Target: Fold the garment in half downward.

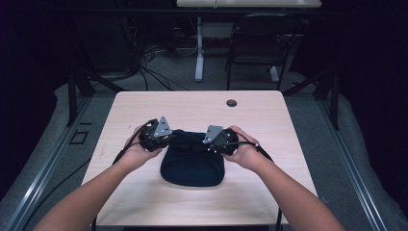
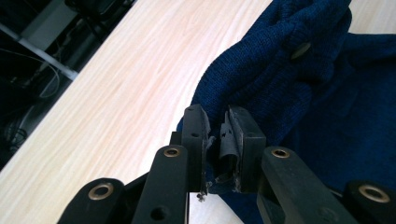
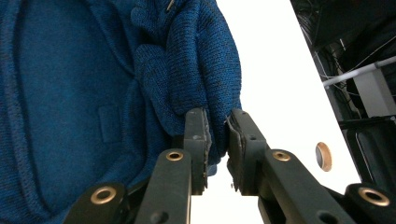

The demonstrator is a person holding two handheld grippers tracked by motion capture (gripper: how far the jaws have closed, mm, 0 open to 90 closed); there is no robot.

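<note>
A dark blue knitted garment [image 1: 192,161] lies folded in the middle of the light wood table [image 1: 144,103]. My left gripper [image 1: 169,138] is at its far left corner, jaws shut on a bunched fold of the knit [image 2: 252,79]. My right gripper [image 1: 204,143] is at the far right corner, jaws shut on a thick fold of the same garment [image 3: 201,70]. The two grippers face each other across the garment's far edge. A small brass button [image 2: 301,49] sits on the raised fabric in the left gripper view.
A round cable hole [image 1: 232,103] sits near the table's far edge, also seen as the cable hole [image 3: 322,156] beside the right jaw. Beyond the table stand a black chair [image 1: 260,43] and a white desk leg [image 1: 199,48], with cables on the floor.
</note>
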